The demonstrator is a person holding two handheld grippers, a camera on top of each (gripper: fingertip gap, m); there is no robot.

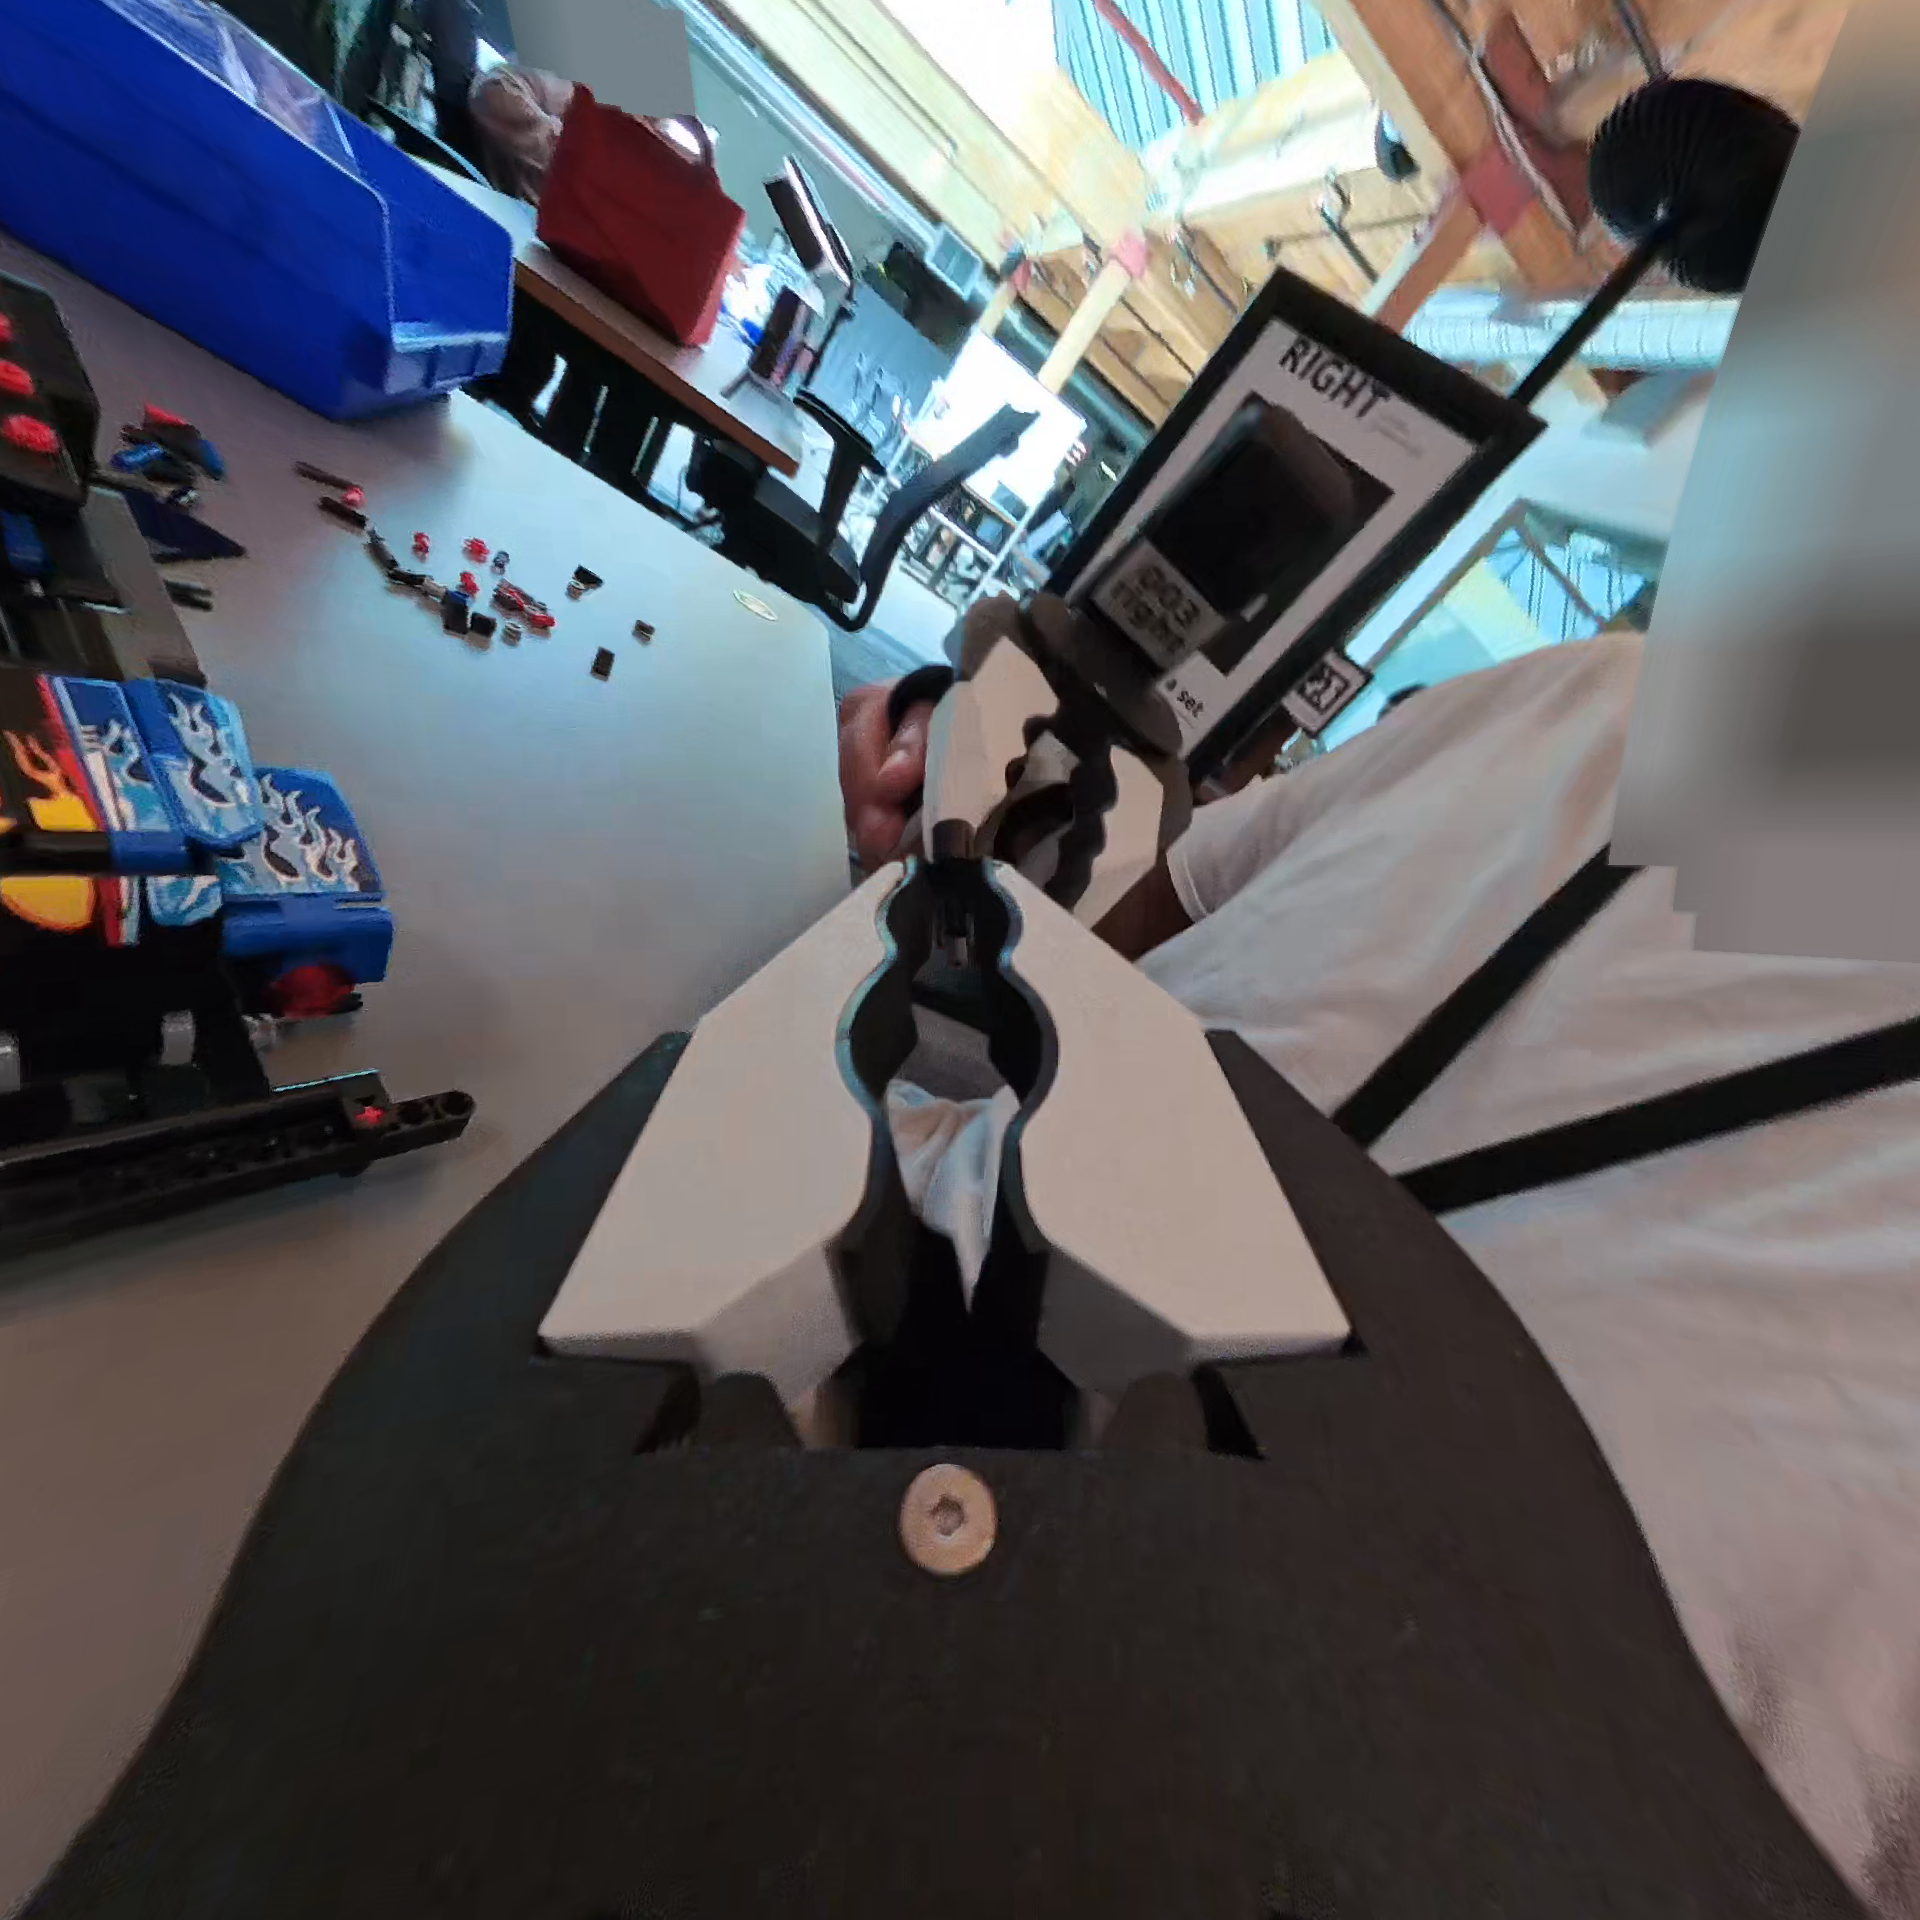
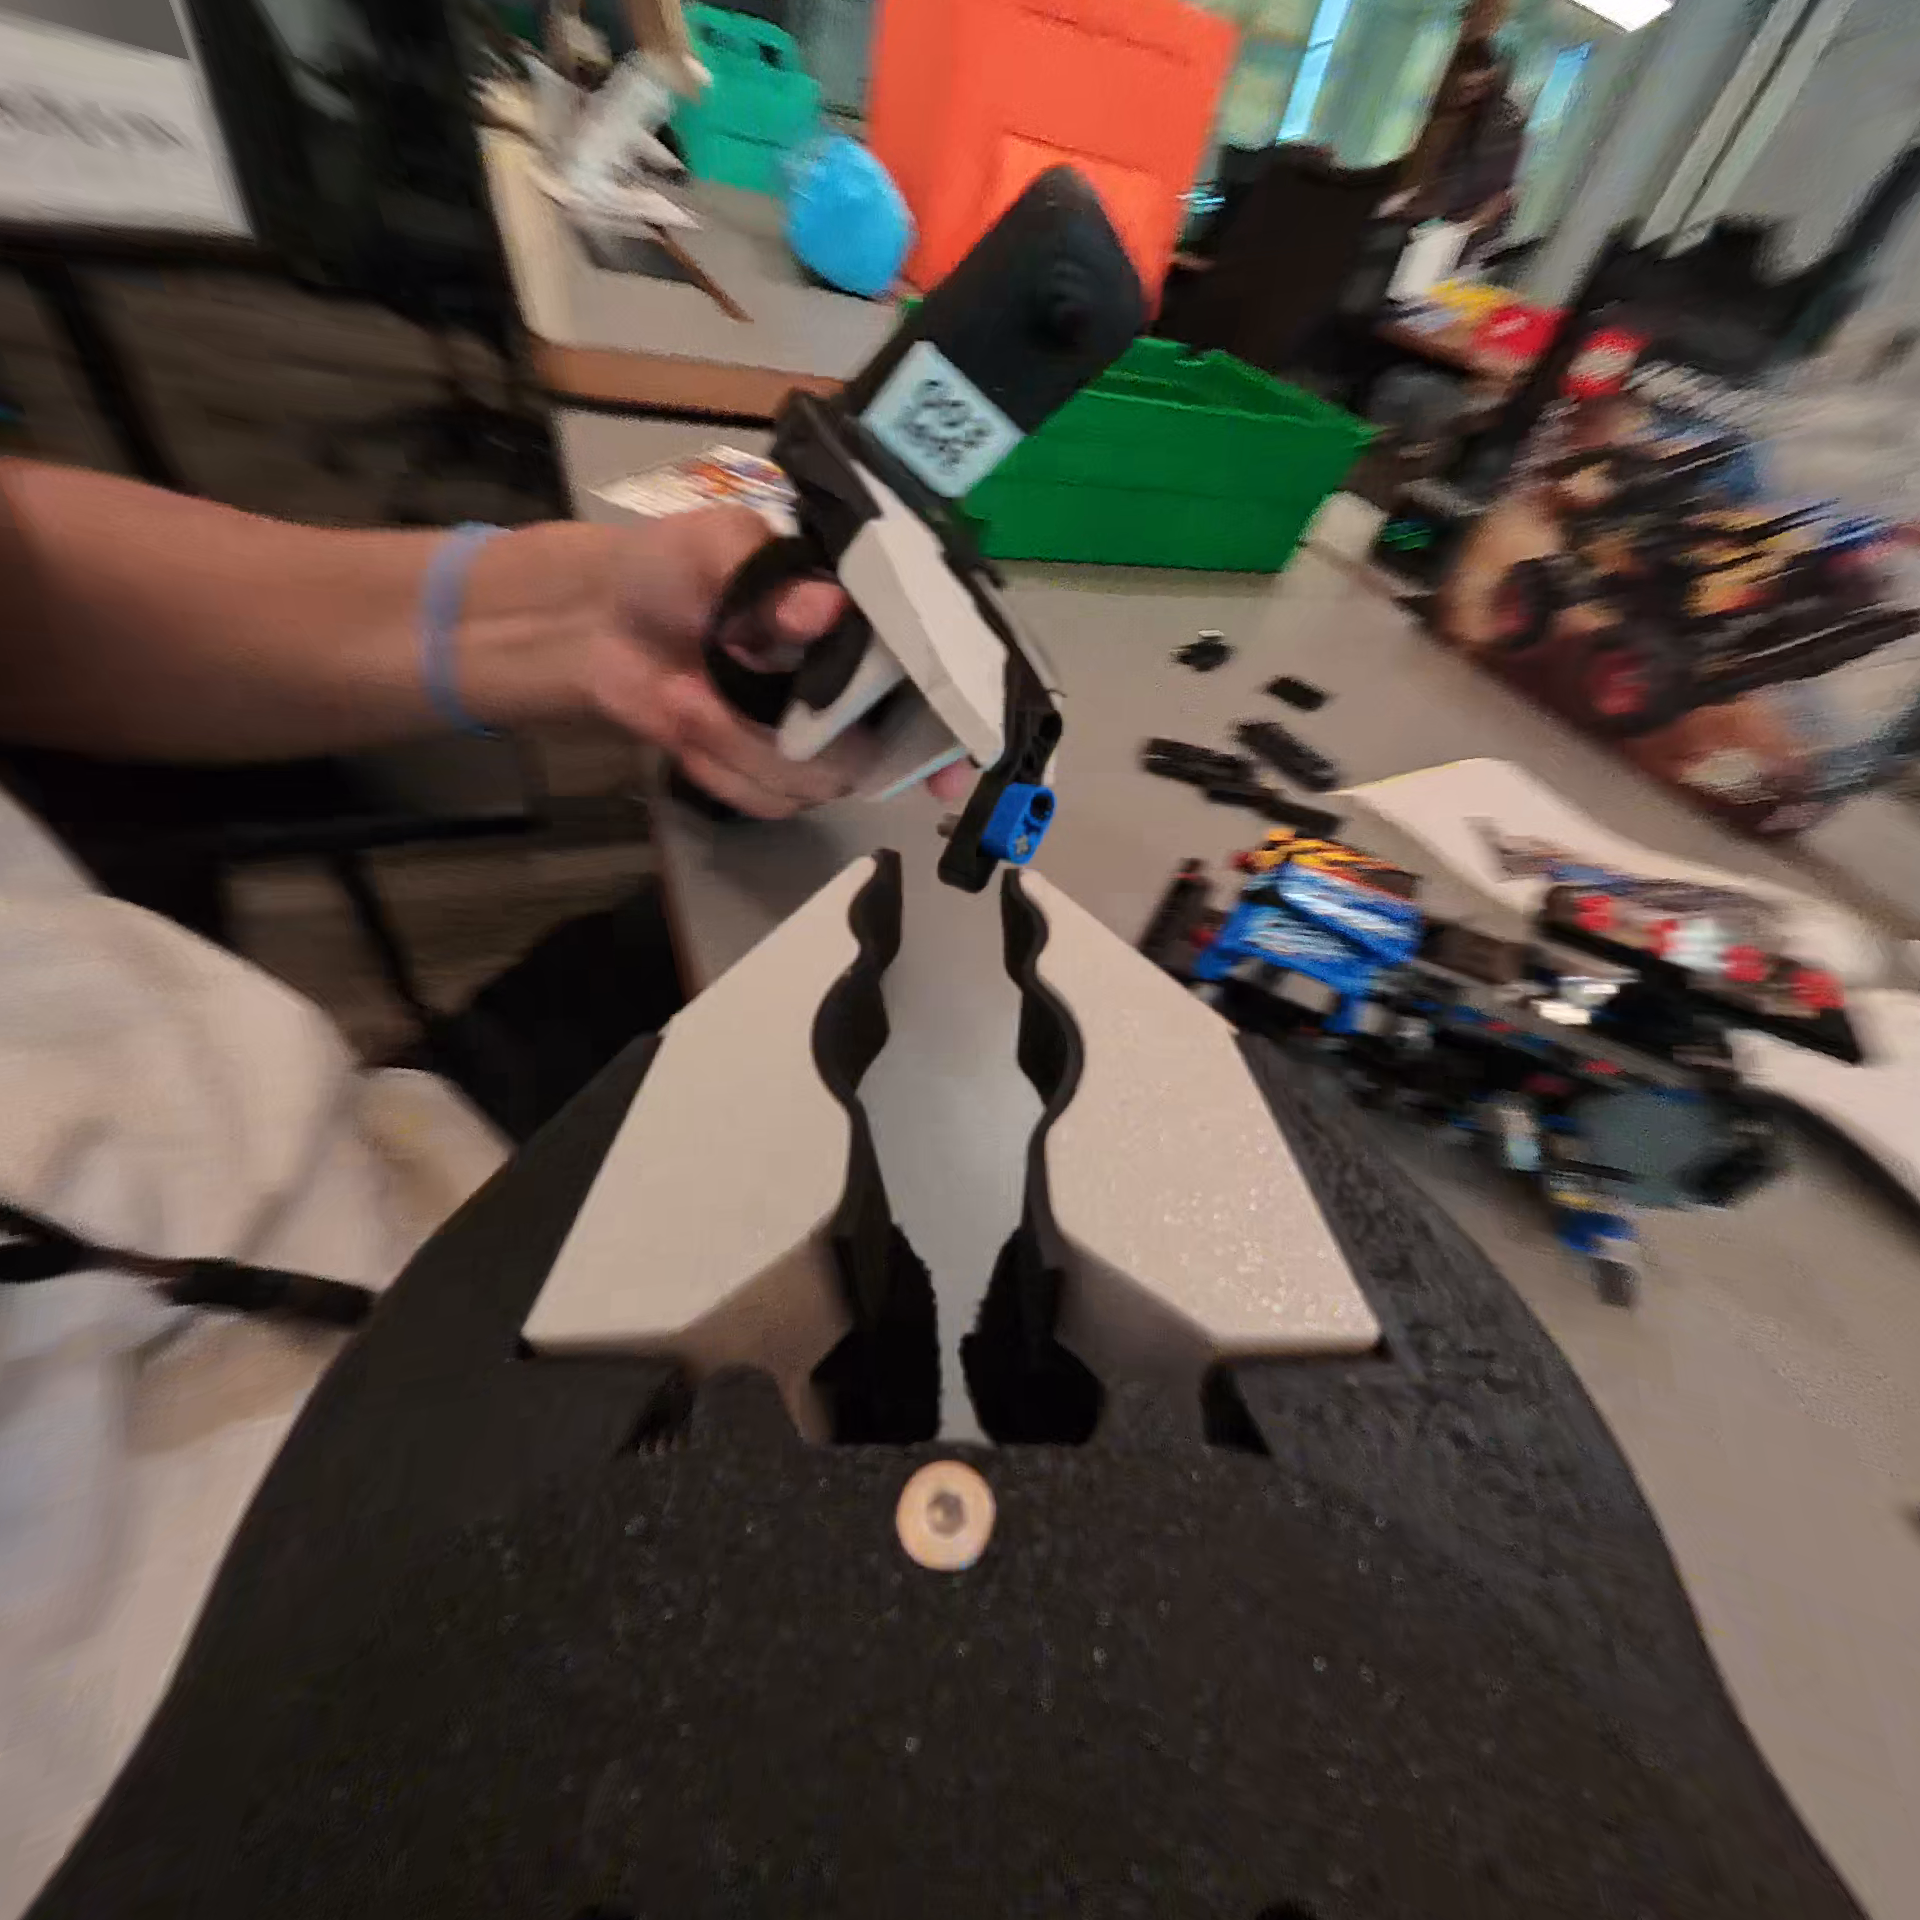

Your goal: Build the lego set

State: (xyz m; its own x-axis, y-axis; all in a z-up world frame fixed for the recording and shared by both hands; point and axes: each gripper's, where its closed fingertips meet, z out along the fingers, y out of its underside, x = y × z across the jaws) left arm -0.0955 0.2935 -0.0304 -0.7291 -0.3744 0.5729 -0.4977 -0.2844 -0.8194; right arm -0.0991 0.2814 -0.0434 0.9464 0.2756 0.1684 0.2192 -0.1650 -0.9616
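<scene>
My left gripper (image 1: 951, 883) is shut on a black lego beam (image 1: 951, 920), held in the air past the table edge. In the right wrist view the left gripper (image 2: 1003, 743) holds that black beam (image 2: 992, 805), which hangs down with a blue connector (image 2: 1020, 821) on it. My right gripper (image 2: 948, 873) is open and empty, its tips just below the beam's lower end. It also shows in the left wrist view (image 1: 1023, 831), held by a hand. The partly built blue and black lego vehicle (image 1: 208, 862) (image 2: 1340, 925) stands on the table.
Loose small black and red pieces (image 1: 468, 597) (image 2: 1247, 758) lie scattered on the grey table (image 1: 582, 810). A blue bin (image 1: 260, 208) stands at the back, a green bin (image 2: 1164, 468) farther off. A white booklet (image 2: 1455, 810) lies by the vehicle. A person in a white shirt (image 1: 1455, 1039) is close. My left and right fingertips are right by each other.
</scene>
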